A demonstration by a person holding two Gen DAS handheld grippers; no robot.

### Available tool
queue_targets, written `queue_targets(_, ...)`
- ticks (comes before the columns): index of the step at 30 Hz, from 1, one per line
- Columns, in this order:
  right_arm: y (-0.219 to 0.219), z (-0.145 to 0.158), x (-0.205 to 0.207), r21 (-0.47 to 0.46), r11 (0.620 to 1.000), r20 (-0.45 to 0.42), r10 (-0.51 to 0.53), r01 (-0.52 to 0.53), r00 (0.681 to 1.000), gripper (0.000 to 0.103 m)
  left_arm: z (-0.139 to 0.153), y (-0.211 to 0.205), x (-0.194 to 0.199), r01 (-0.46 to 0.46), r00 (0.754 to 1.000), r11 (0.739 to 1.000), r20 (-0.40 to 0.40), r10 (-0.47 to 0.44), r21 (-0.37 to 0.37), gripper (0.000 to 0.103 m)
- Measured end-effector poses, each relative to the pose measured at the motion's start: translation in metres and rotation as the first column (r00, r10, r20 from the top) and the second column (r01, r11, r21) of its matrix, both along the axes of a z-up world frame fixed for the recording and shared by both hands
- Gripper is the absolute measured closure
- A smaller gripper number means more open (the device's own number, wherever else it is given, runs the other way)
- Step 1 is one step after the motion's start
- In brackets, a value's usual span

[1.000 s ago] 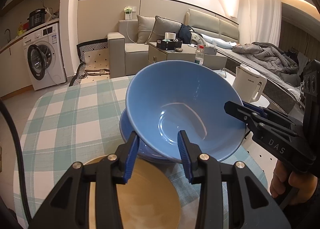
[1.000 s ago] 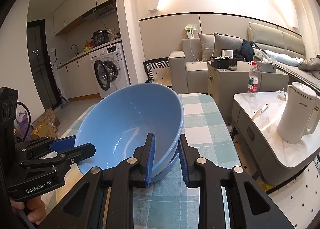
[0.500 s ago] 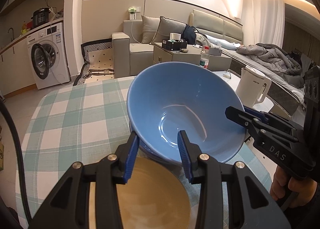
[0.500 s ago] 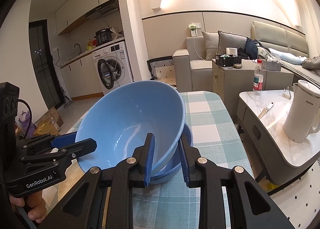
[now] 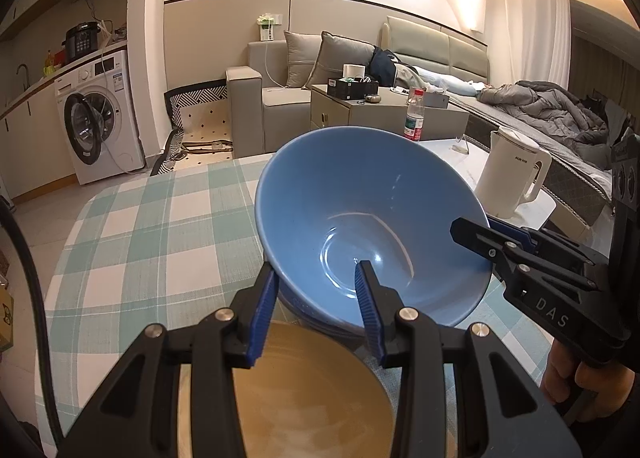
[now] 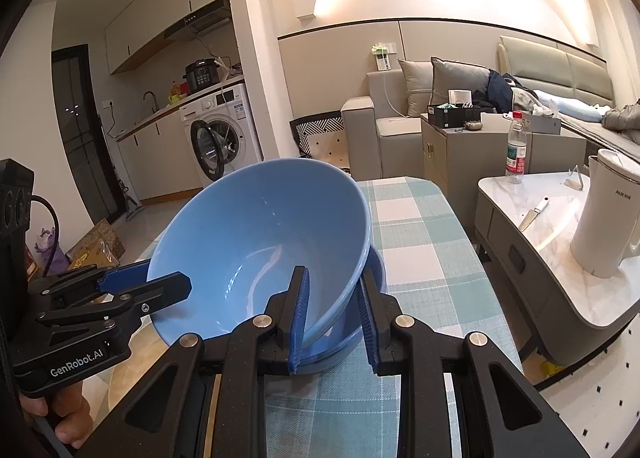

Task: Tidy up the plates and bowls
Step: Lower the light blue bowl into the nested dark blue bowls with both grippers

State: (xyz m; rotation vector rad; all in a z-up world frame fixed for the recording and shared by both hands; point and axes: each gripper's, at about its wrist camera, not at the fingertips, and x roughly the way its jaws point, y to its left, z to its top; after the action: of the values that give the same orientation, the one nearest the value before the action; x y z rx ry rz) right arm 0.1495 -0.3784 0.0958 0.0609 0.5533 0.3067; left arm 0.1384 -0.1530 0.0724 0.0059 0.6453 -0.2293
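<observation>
A tilted blue bowl (image 5: pixel 360 210) hangs between both grippers over the checked tablecloth. My left gripper (image 5: pixel 316 274) is shut on its near rim, one pad outside and one inside the wall. The right gripper (image 6: pixel 334 286) is shut on the opposite rim of the blue bowl (image 6: pixel 260 234). In the left wrist view the right gripper (image 5: pixel 474 224) clamps the right rim, and in the right wrist view the left gripper (image 6: pixel 168 278) clamps the left one. A second blue bowl (image 6: pixel 376 270) sits on the cloth right under the tilted one. A tan plate (image 5: pixel 304 390) lies near the table's front edge.
The table (image 5: pixel 160 242) has bare cloth to the left and at the back. To its right stands a marble side table (image 6: pixel 540 226) with a white kettle (image 6: pixel 604 218), a knife (image 6: pixel 534 212) and a bottle (image 6: pixel 516 154). A hand (image 5: pixel 576 378) holds the right gripper.
Both grippers keep their hold on the tilted bowl. It has shifted slightly over the lower bowl, which shows less on the left in the left wrist view.
</observation>
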Motion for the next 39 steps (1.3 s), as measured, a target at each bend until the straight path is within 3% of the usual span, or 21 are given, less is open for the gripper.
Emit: queue_targets(39, 0.021, -0.029, 0.015, -0.092, 0.996, -0.052, -0.017, 0.012, 0.999, 0.077, -0.032, -0.006, 0.027, -0.006, 0.998, 0.996, -0.054, 0.01, 0.085, 0.065)
